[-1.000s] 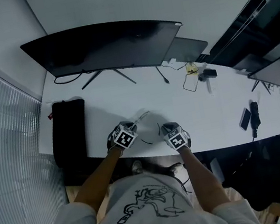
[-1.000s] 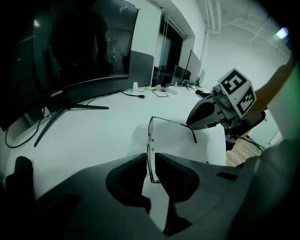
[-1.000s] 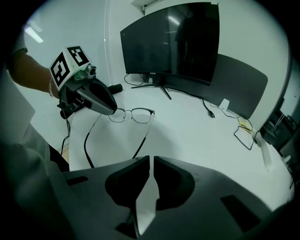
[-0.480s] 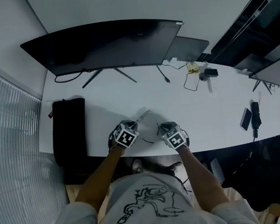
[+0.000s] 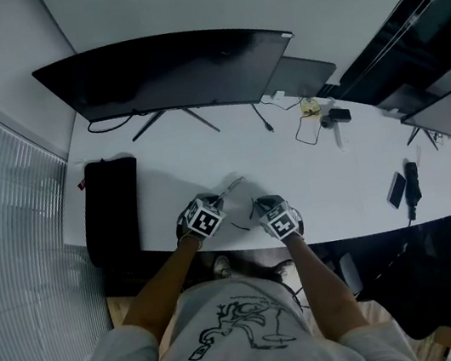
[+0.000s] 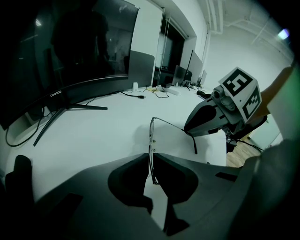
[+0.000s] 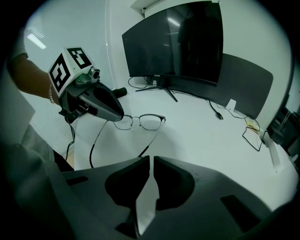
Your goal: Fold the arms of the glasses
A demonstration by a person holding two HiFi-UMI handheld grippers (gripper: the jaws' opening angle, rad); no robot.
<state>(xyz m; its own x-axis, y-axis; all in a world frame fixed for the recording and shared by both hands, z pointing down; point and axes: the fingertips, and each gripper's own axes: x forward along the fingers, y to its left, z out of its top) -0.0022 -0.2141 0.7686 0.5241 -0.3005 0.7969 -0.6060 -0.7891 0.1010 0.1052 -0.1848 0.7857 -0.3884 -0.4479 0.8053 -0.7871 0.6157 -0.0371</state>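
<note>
From the head view we see the glasses (image 5: 234, 188) at the near edge of the white table (image 5: 318, 167), between the left gripper (image 5: 214, 200) and the right gripper (image 5: 261, 206). In the left gripper view our fingers are clamped on the front frame, and one arm stretches right toward the other gripper. In the right gripper view our fingers sit almost together with nothing between them, and that arm's tip lies just ahead.

Your white surface (image 5: 204, 157) carries a wide dark monitor (image 5: 164, 78) on its stand at the back, a black bag (image 5: 112, 208) at your left end, loose cables (image 5: 307, 130) toward the right, and a phone (image 5: 395, 190) near the right edge.
</note>
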